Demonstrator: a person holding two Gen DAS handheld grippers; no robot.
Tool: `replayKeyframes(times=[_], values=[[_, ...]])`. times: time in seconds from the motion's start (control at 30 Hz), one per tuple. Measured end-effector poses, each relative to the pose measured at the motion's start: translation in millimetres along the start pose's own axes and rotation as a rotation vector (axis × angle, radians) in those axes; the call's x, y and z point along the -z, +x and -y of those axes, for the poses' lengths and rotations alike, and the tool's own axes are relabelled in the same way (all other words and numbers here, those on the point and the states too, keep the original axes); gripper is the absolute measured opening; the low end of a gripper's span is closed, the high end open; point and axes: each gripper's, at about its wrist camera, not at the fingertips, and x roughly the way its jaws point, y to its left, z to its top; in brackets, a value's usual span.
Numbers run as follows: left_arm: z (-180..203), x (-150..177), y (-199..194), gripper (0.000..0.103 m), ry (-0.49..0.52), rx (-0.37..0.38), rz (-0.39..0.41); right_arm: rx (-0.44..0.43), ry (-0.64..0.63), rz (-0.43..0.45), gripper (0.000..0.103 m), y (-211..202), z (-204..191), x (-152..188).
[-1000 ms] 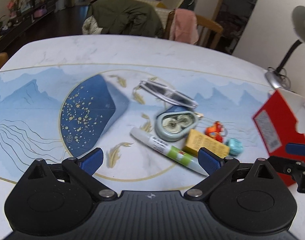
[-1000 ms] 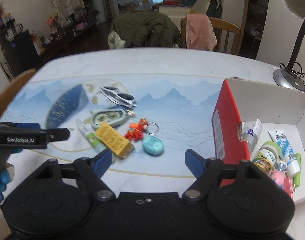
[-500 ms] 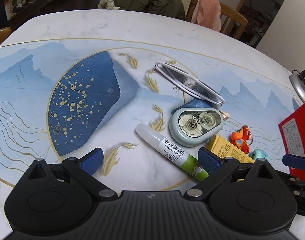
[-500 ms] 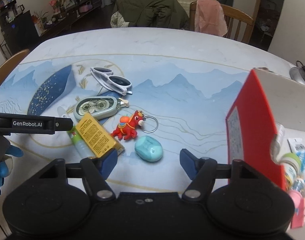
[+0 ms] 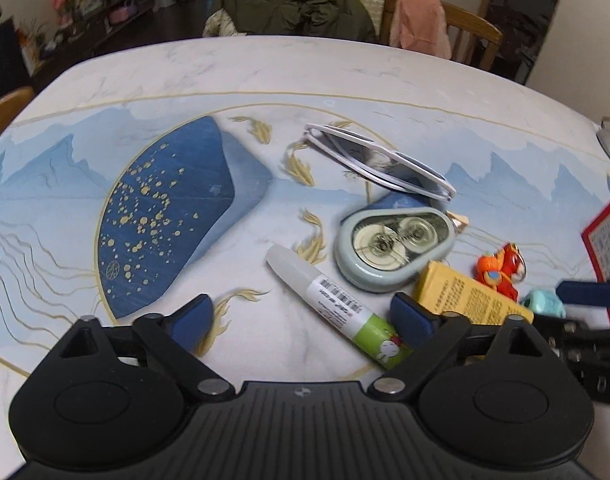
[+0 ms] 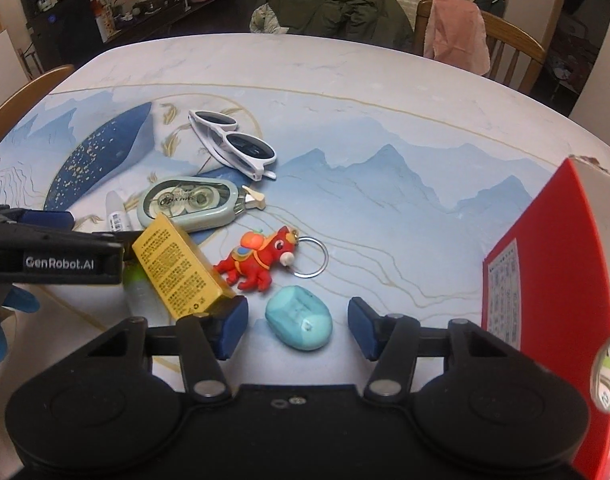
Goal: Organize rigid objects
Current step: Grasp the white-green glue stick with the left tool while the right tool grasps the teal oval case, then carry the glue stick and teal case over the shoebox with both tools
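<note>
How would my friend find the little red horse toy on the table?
Start at the red box on the table's right side and look left across the blue mountain pattern. The red horse keychain lies there, between the yellow box and its own metal ring, just beyond the turquoise oval case. It is the only animal-shaped thing, bright red with an orange saddle.

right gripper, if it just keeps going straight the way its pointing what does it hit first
Most likely the turquoise oval case. It lies between the closing jaws of the right gripper, with neither pad on it yet. The red horse keychain is just beyond it, though depth is hard to judge in this fisheye view.
</note>
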Motion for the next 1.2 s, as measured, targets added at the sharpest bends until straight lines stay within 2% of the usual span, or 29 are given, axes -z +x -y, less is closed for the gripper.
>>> replayKeyframes(times=[0.1, 0.2, 0.3, 0.37, 0.57, 0.67, 0.93, 1.2], values=[[7, 5, -3, 0.083, 0.055, -0.016, 0.016, -0.008, -0.012, -0.006, 0.049, 3, 0, 0], [10, 10, -8, 0.071, 0.079, 0.001, 0.033, -0.017, -0.025, -0.01, 0.045, 4, -1, 1], [12, 13, -12, 0.056, 0.105, 0.02, 0.045, -0.014, -0.04, -0.008, 0.041, 3, -3, 4], [11, 15, -14, 0.04, 0.102, 0.019, 0.054, -0.014, -0.042, -0.006, 0.035, 2, -3, 4], [1, 17, -18, 0.021, 0.061, 0.033, 0.058, 0.001, -0.016, -0.002, 0.034, -4, -1, 10], [-8, 18, -20, 0.017, 0.027, 0.043, 0.054, 0.001, 0.007, 0.003, 0.034, -12, 0, 15], [-20, 27, -32, 0.017, -0.01, 0.077, 0.051, -0.007, 0.055, 0.042, 0.034, -58, -1, 34], [-22, 32, -68, 0.017, -0.034, 0.122, 0.073, -0.019, 0.109, 0.084, 0.034, -108, 4, 49]])
